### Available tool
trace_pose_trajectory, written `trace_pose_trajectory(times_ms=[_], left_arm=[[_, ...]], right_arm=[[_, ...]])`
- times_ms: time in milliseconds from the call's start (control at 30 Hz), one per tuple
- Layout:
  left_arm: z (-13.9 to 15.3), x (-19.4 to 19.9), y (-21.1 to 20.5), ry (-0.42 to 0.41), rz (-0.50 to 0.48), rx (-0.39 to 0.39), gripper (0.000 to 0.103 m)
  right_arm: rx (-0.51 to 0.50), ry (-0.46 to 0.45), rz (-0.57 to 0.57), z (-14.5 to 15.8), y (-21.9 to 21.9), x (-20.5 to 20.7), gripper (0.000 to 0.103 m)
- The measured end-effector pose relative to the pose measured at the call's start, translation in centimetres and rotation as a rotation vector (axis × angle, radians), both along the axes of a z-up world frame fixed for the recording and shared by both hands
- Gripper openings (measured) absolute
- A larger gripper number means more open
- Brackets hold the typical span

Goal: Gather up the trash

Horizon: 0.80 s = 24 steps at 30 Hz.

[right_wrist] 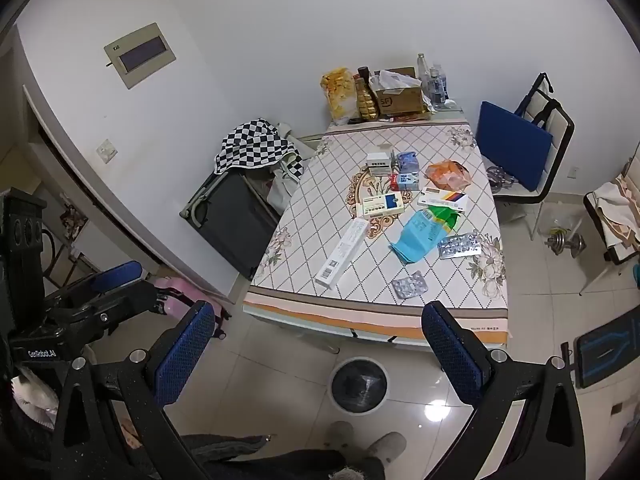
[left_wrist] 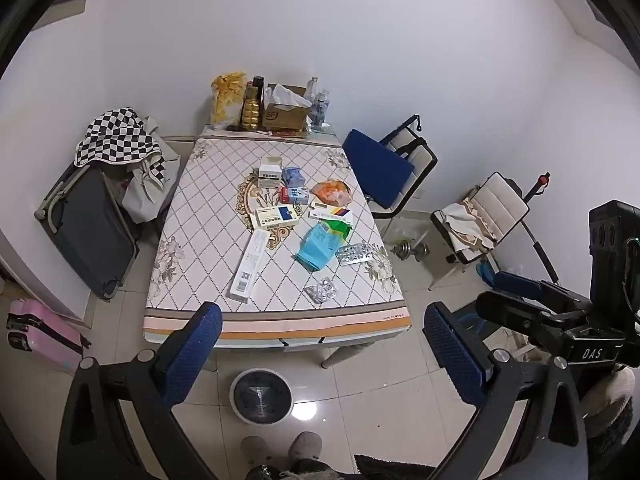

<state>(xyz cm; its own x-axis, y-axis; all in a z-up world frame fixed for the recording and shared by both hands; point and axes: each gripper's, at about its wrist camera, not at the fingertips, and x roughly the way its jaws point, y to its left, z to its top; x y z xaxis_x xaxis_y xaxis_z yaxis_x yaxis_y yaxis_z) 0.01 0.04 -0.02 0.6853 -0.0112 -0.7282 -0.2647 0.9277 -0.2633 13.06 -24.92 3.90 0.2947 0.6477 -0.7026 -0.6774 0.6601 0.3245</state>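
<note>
A table with a patterned cloth (left_wrist: 208, 216) (right_wrist: 320, 216) holds scattered litter: a long white box (left_wrist: 250, 266) (right_wrist: 344, 252), two blister packs (left_wrist: 321, 290) (left_wrist: 354, 254), a blue bag (left_wrist: 318, 246) (right_wrist: 416, 240), several medicine boxes and an orange bag (left_wrist: 331, 192). A round white bin (left_wrist: 233, 394) (right_wrist: 332, 384) with a dark liner stands on the floor in front of the table. My left gripper (left_wrist: 320, 308) and right gripper (right_wrist: 318, 308) hover short of the table's near edge. Both are open, with nothing between the blue pads. Each gripper also shows at the side of the other's view, the right gripper (left_wrist: 492, 292) and the left gripper (right_wrist: 140, 284).
A cardboard box (left_wrist: 284, 114), bottles and a yellow bag stand at the table's far end. Chairs (left_wrist: 380, 168) and a dumbbell (left_wrist: 410, 249) are to the right. A grey suitcase (left_wrist: 92, 228) and a pink case (left_wrist: 40, 332) are to the left. A person's slippers (left_wrist: 280, 446) are below.
</note>
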Motion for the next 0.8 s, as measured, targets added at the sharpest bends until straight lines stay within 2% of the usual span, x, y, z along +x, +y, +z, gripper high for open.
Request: trace_pose_trajectory(times_ms=[567,800], left_arm=[[0.0,0.0,0.0,-0.01,0.0,0.008,0.103],[1.3,-0.4,1.4,-0.01,-0.009,0.005,0.103]], right_arm=[[0.012,0.009,0.021,-0.1,0.1,-0.5,0.103],[0.015,0.009,0.021,0.1,0.2,-0.5,0.103]])
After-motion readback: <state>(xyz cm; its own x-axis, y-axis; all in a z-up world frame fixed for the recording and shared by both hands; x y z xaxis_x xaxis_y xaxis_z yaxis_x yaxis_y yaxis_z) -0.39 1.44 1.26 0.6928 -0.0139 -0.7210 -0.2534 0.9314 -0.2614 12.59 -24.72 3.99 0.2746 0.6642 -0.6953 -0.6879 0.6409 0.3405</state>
